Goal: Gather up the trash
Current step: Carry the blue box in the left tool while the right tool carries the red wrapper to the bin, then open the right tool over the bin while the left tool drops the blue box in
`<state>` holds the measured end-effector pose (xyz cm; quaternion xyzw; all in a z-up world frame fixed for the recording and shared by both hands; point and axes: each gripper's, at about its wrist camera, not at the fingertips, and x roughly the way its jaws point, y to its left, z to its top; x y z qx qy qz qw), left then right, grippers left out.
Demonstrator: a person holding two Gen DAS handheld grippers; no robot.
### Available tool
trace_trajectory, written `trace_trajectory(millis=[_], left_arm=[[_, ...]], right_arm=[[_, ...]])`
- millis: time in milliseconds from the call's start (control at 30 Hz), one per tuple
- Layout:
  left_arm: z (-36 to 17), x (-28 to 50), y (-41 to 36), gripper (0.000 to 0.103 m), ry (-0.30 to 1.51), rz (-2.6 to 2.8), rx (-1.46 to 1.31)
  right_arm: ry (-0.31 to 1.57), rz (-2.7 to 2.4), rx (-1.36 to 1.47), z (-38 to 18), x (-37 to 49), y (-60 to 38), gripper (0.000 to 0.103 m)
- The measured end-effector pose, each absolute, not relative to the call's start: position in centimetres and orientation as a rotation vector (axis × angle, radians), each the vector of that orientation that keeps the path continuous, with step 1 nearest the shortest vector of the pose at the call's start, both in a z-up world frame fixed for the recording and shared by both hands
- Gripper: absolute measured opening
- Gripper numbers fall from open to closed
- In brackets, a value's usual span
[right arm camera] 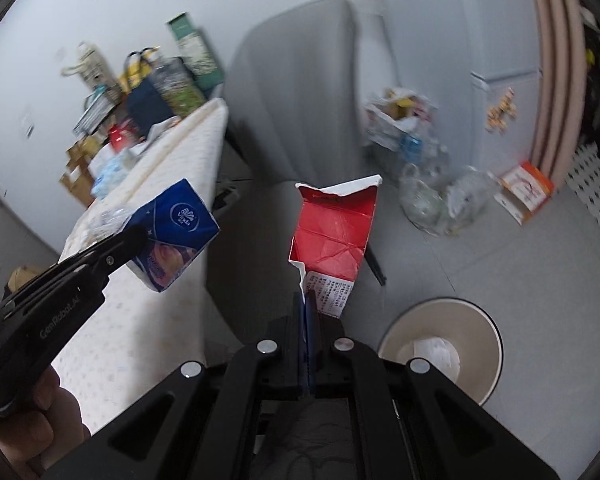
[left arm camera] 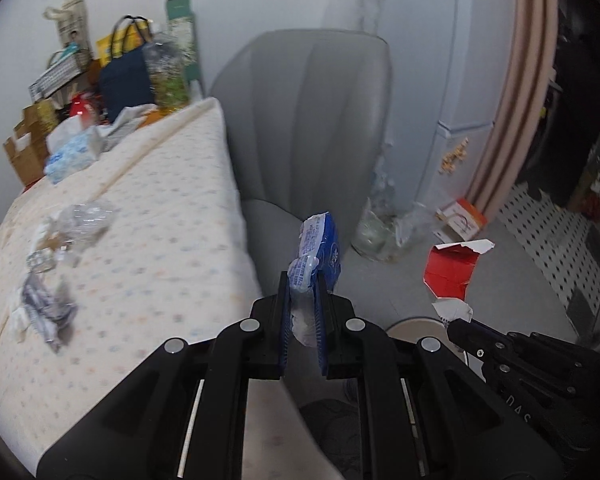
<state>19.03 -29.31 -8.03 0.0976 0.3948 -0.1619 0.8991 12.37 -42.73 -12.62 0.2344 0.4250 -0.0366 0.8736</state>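
Note:
My left gripper is shut on a blue tissue packet, held in the air beside the table edge; the packet also shows in the right wrist view. My right gripper is shut on a torn red paper carton, held above the floor; the carton also shows in the left wrist view. A beige trash bin with white paper inside stands on the floor below and right of the right gripper. Crumpled wrappers and scraps lie on the dotted tablecloth.
A grey armchair stands behind the table. Clear plastic bags and an orange box lie on the floor by the fridge. Bags, boxes and a tissue pack crowd the table's far end.

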Motion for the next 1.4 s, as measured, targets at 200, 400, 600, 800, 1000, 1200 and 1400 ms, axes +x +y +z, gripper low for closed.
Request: trace_trajectory(millis=[200, 400, 600, 800, 1000, 1200, 1400], left_arm=[[-10.7, 19.5, -33.3, 0.011, 0.892, -0.379, 0.240], [-13.6, 19.4, -36.6, 0.011, 0.938, -0.400, 0.317], [-15.6, 19.4, -38.1, 0.011, 0.977, -0.400, 0.349], [-15.9, 19.0, -39.1, 0.011, 0.984, -0.410, 0.378], [-16.5, 18.5, -40.5, 0.011, 1.006, -0.438, 0.403], [-18.3, 17.3, -43.3, 0.012, 1.062, -0.502, 0.428], [-20.2, 15.2, -46.7, 0.034, 1.130, -0.607, 0.508]], right_arm=[[0.939, -0.154, 0.568, -17.1, 11.6, -47.3, 0.002], [0.980, -0.193, 0.653, -21.1, 11.1, -50.1, 0.002], [0.998, -0.211, 0.686, -24.1, 11.0, -52.3, 0.006], [0.958, -0.226, 0.722, -24.6, 9.5, -54.2, 0.063], [0.970, -0.273, 0.741, -24.8, 7.0, -56.6, 0.063], [0.965, -0.318, 0.714, -23.8, 4.4, -58.2, 0.063], [0.927, -0.394, 0.729, -22.8, 1.9, -60.6, 0.063]])
